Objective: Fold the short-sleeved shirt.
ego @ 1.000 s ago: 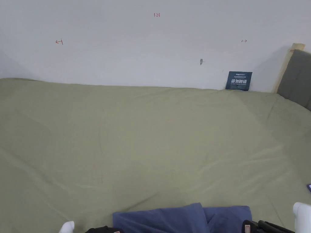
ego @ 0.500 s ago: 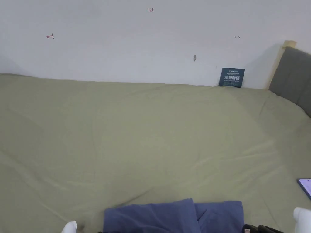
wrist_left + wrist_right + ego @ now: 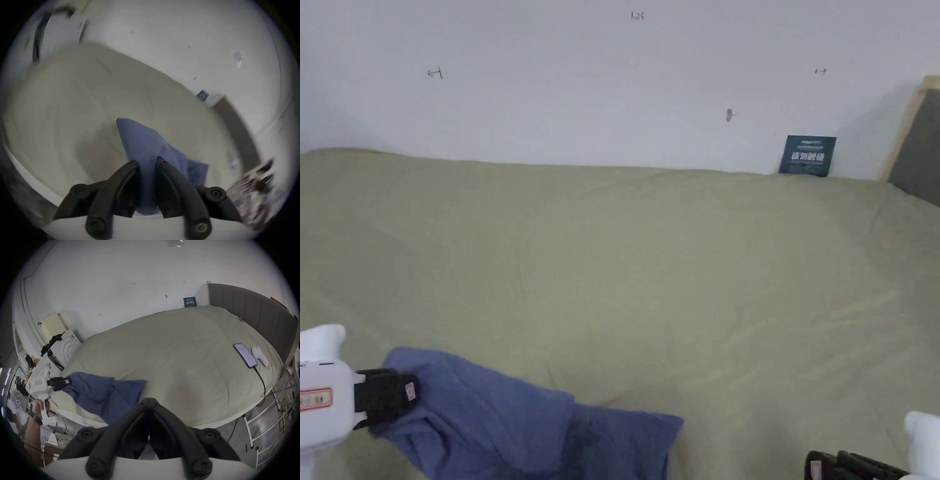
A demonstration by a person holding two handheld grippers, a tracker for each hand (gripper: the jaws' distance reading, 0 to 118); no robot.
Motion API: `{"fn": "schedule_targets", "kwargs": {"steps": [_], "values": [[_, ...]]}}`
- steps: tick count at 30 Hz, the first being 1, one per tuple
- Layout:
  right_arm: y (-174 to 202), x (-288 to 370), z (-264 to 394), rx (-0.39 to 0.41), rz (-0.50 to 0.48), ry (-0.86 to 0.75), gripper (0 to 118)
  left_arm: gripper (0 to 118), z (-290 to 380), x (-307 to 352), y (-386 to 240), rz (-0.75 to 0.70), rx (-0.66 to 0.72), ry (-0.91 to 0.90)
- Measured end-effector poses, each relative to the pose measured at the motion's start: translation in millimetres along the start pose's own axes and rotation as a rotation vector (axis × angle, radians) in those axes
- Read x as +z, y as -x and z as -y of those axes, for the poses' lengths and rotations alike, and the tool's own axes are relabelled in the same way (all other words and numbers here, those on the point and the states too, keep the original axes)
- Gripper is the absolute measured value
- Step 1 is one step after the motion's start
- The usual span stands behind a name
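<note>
The right gripper sits low at the near bed edge, cut off by the head view's bottom — its jaws meet at the tips, holding nothing. The left gripper is clamped on the blue shirt, whose lower part runs out of frame. Its hand reaches in from the left. A second ago the shirt lay centred; now it trails left across the green bedsheet.

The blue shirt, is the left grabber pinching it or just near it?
Touching. In the left gripper view, the blue shirt runs between the left grabber's two black fingers, which close on it. The head view agrees: cloth bunched at the fingers.
</note>
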State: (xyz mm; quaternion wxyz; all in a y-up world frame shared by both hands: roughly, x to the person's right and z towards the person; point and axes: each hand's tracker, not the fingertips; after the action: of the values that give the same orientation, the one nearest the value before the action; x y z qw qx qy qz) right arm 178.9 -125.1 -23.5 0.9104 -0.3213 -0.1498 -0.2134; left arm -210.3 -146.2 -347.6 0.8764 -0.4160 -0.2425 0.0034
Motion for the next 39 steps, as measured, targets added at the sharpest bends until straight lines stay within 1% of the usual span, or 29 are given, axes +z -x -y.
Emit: {"fn": "schedule_targets", "kwargs": {"steps": [1, 2, 3, 5, 8, 9, 11, 14, 16, 17, 19, 20, 21, 22, 23, 24, 28, 29, 31, 32, 33, 34, 35, 36, 38, 39], "values": [[3, -2, 0, 0.007, -0.01, 0.002, 2, 15, -4, 7, -12, -0.055, -0.102, -0.001], [7, -5, -1, 0.012, -0.017, 0.008, 2, 15, -8, 11, -26, -0.065, -0.19, 0.026], [10, -8, -1, 0.017, -0.021, 0.012, 2, 15, -8, 11, -44, -0.071, -0.246, 0.054], [15, -11, 1, 0.025, -0.035, 0.021, 2, 15, -1, 7, -83, -0.028, -0.362, 0.091], [19, -10, 3, 0.034, -0.044, 0.031, 2, 15, 19, -16, -143, -0.04, -0.545, 0.181], [19, -8, 3, 0.037, -0.044, 0.033, 2, 15, 28, -29, -156, -0.032, -0.579, 0.216], [18, -4, 4, 0.036, -0.042, 0.03, 2, 15, 43, -51, -176, 0.011, -0.595, 0.266], [13, 1, 6, 0.026, -0.014, 0.024, 2, 21, 58, -69, -198, 0.1, -0.546, 0.334], [8, 1, 7, 0.019, -0.005, 0.022, 2, 23, 59, -73, -204, 0.178, -0.498, 0.359], [5, 0, 7, 0.01, 0.0, 0.024, 2, 23, 58, -74, -205, 0.229, -0.458, 0.364], [3, -1, 9, -0.003, 0.006, 0.026, 2, 27, 55, -75, -208, 0.316, -0.402, 0.369], [2, -1, 11, -0.006, 0.004, 0.027, 2, 28, 53, -75, -204, 0.349, -0.341, 0.371], [2, -1, 11, -0.008, 0.001, 0.03, 2, 32, 50, -74, -202, 0.385, -0.297, 0.377], [2, -2, 12, -0.009, -0.003, 0.031, 2, 40, 47, -75, -199, 0.437, -0.244, 0.389], [2, -2, 14, -0.01, -0.01, 0.032, 2, 54, 45, -76, -192, 0.483, -0.177, 0.393], [2, -2, 15, -0.011, -0.019, 0.035, 2, 70, 43, -75, -187, 0.484, -0.153, 0.388], [4, -4, 19, -0.005, -0.031, 0.047, 2, 69, 29, -64, -171, 0.456, -0.136, 0.344], [4, -5, 20, -0.005, -0.032, 0.051, 2, 69, 26, -62, -164, 0.472, -0.119, 0.338], [2, -7, 22, -0.01, -0.028, 0.059, 2, 69, 25, -63, -154, 0.532, -0.045, 0.297], [2, -8, 23, -0.009, -0.027, 0.064, 2, 69, 26, -66, -145, 0.555, 0.005, 0.273], [1, -7, 25, -0.01, -0.025, 0.066, 2, 63, 30, -73, -137, 0.582, 0.05, 0.251], [0, -7, 26, -0.011, -0.025, 0.066, 2, 46, 35, -81, -134, 0.621, 0.095, 0.251], [-1, -4, 27, -0.013, -0.026, 0.065, 2, 21, 43, -93, -128, 0.639, 0.131, 0.263], [-2, -3, 27, -0.017, -0.028, 0.061, 2, 5, 52, -106, -127, 0.644, 0.14, 0.294], [-4, 0, 28, -0.025, -0.033, 0.051, 2, 5, 73, -125, -128, 0.593, 0.128, 0.319], [-4, 1, 28, -0.028, -0.033, 0.046, 2, 5, 86, -135, -129, 0.599, 0.125, 0.356]]}}
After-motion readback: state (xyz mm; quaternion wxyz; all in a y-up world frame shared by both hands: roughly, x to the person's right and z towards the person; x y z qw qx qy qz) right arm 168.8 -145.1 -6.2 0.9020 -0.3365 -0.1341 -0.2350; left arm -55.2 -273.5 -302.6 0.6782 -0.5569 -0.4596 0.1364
